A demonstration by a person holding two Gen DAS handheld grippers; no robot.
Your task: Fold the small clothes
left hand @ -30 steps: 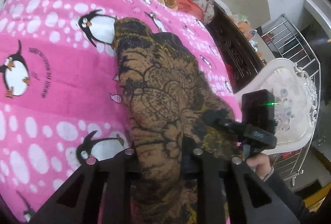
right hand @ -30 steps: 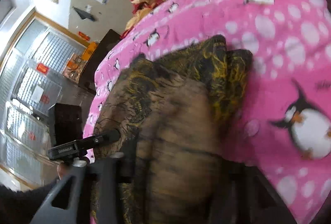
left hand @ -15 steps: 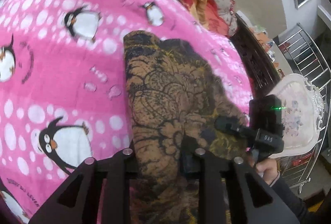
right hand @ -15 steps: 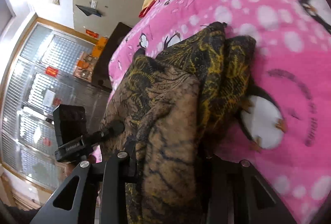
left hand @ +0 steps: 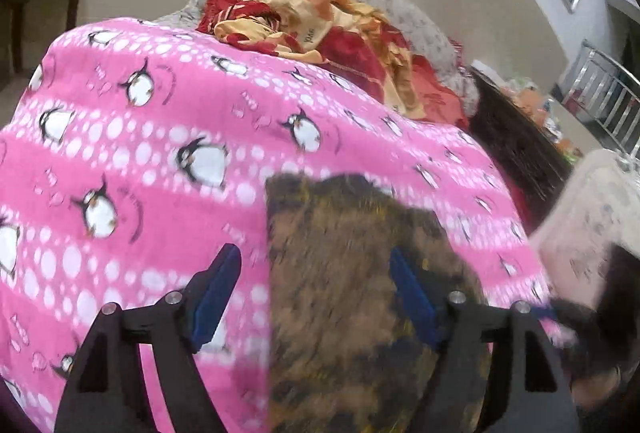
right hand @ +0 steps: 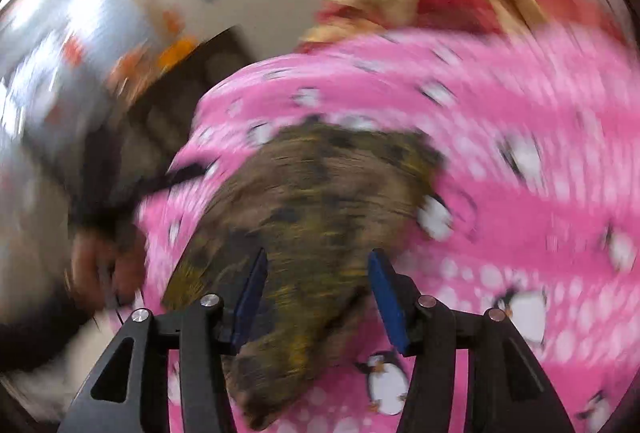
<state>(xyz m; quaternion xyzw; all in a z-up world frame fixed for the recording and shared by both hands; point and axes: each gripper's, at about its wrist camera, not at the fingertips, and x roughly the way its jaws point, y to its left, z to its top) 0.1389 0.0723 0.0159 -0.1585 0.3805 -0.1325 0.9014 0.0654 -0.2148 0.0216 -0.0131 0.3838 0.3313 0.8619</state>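
Though blurred, both tools (left hand: 316, 291) (right hand: 318, 291) agape above the folded garment (left hand: 352, 293).

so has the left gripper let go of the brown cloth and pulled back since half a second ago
Yes. The left gripper now stands open, its jaws apart over the brown cloth, and has drawn back: more of the pink penguin blanket shows beyond it.

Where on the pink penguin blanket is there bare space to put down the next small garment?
The widest free patch of the pink penguin blanket lies left of the brown patterned garment, reaching back to the red and yellow bedding. The right side is crowded: only a narrow strip remains before the dark wooden frame.
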